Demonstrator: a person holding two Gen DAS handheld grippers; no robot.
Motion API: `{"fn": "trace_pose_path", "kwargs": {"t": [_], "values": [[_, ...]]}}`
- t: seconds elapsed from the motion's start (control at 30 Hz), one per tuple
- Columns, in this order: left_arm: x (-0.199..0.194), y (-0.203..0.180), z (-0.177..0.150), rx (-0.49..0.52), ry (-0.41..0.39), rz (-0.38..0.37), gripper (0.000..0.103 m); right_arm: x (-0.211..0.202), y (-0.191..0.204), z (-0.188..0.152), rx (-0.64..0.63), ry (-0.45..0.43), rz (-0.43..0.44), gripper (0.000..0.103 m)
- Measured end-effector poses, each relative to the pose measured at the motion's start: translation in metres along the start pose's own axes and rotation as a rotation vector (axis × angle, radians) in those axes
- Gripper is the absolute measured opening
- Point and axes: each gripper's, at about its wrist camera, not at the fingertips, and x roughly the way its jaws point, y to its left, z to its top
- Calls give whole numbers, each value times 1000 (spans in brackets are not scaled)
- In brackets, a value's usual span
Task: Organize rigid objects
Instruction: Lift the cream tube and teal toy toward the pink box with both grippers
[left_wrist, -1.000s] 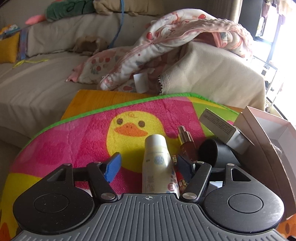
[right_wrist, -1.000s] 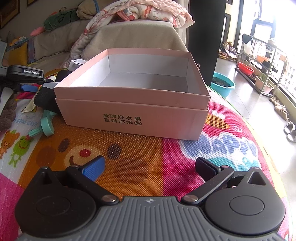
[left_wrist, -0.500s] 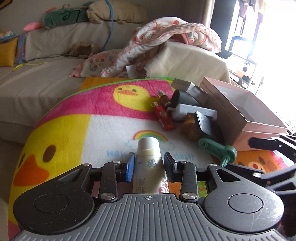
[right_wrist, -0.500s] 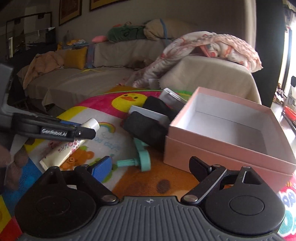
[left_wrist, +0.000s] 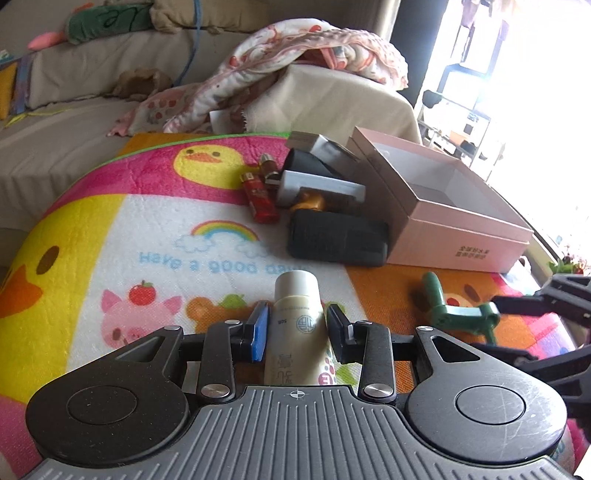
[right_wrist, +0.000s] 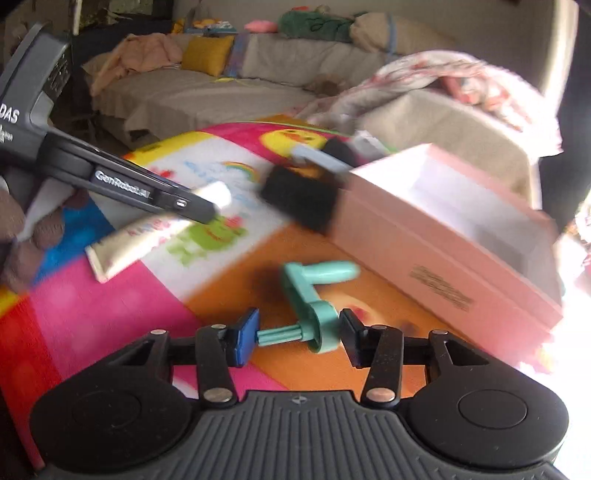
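My left gripper (left_wrist: 297, 334) is shut on a cream tube with a white cap (left_wrist: 295, 325) and holds it above the colourful play mat. The tube also shows in the right wrist view (right_wrist: 147, 236), clamped by the left gripper. My right gripper (right_wrist: 297, 338) is closed around a teal crank-shaped handle (right_wrist: 314, 295) lying on the mat, with both pads touching it. That handle also shows in the left wrist view (left_wrist: 458, 310). An open pink box (left_wrist: 443, 206) stands at the right, empty inside; it also shows in the right wrist view (right_wrist: 461, 236).
Beside the box lie a black case (left_wrist: 336, 238), a grey box (left_wrist: 317, 184), a red lighter (left_wrist: 260, 197), a small brown bottle (left_wrist: 267, 168) and a silver carton (left_wrist: 321, 146). A sofa with a crumpled blanket (left_wrist: 295, 62) stands behind the mat (left_wrist: 147, 229).
My left gripper has pulled further back with the tube held. My right gripper has dropped to the mat and closed on the teal handle.
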Motion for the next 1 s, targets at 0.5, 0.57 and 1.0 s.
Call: {"fn": "trace_pose_path", "kwargs": {"t": [0.5,0.57,1.0], "values": [[0,-15,-4,71,27,34,37,-24,-30,-28,168,-71,-97,78],[-4,-16,-8,90,26,27,37,-19,-26,-25,99,-79,-105,79],[-21,-21,-24,173,10,-1,31,12,-41,-3,112,-21,15,75]]}}
